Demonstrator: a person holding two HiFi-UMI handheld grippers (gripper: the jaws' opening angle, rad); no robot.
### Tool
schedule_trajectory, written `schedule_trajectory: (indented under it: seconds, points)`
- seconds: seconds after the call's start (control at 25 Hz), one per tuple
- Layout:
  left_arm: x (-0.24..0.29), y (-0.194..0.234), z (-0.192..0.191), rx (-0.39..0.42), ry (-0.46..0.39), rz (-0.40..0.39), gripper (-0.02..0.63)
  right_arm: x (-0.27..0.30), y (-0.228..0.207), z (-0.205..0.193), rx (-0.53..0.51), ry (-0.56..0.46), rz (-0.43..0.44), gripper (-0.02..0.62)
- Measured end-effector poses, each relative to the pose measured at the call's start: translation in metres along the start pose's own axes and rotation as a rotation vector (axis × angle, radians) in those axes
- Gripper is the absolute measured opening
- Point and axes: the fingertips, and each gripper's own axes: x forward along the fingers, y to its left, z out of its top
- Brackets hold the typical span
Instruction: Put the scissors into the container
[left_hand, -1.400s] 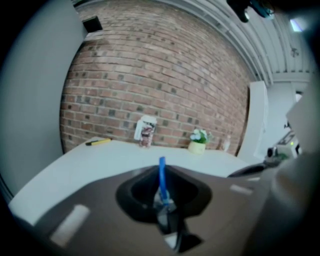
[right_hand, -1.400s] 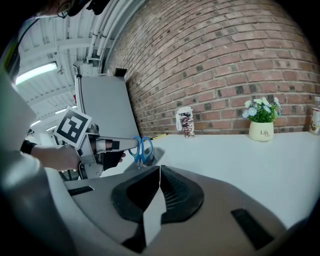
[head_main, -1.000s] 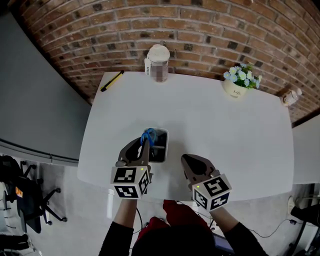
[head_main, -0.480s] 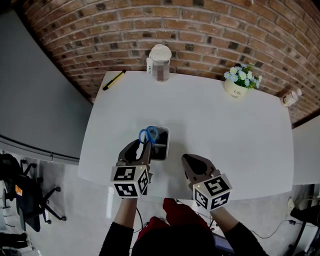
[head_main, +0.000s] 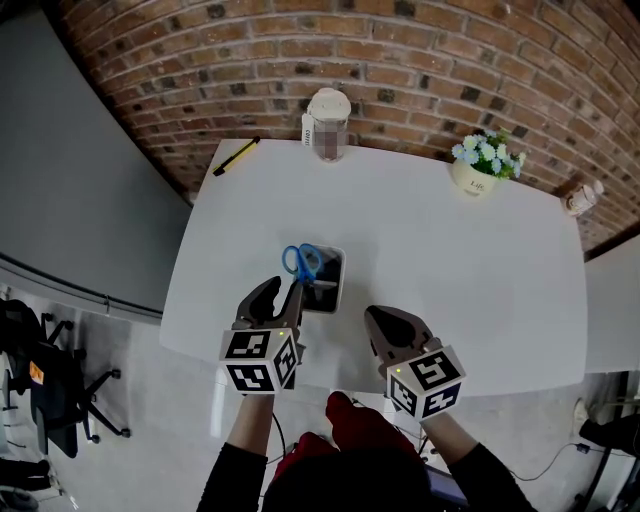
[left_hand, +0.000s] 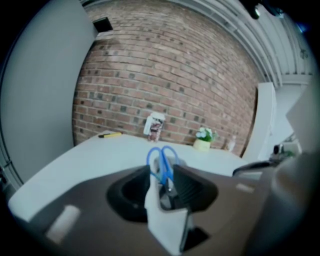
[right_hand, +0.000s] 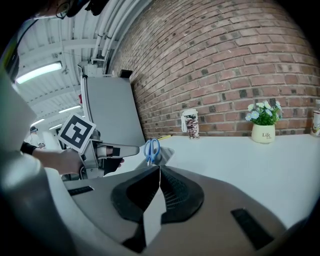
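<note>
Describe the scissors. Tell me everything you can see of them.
The scissors have two blue, plastic-looking loop handles. Their blades are mostly hidden inside the container. They stand roughly upright, handles up and blades down, at the container's far-left corner. Only the container seems to touch them. The left gripper, whose jaws have just been opening, has its jaws wide apart just behind the handles and does not press on them.
</note>
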Motion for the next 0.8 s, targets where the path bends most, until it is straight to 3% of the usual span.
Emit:
schedule_trajectory:
  seconds: [0.8]
  points:
    - [-0.048,-0.012,-0.007,0.034,-0.018,-0.053,0.005,-0.019,0.032,0.007,-0.04,-0.044,0.003,0.009]
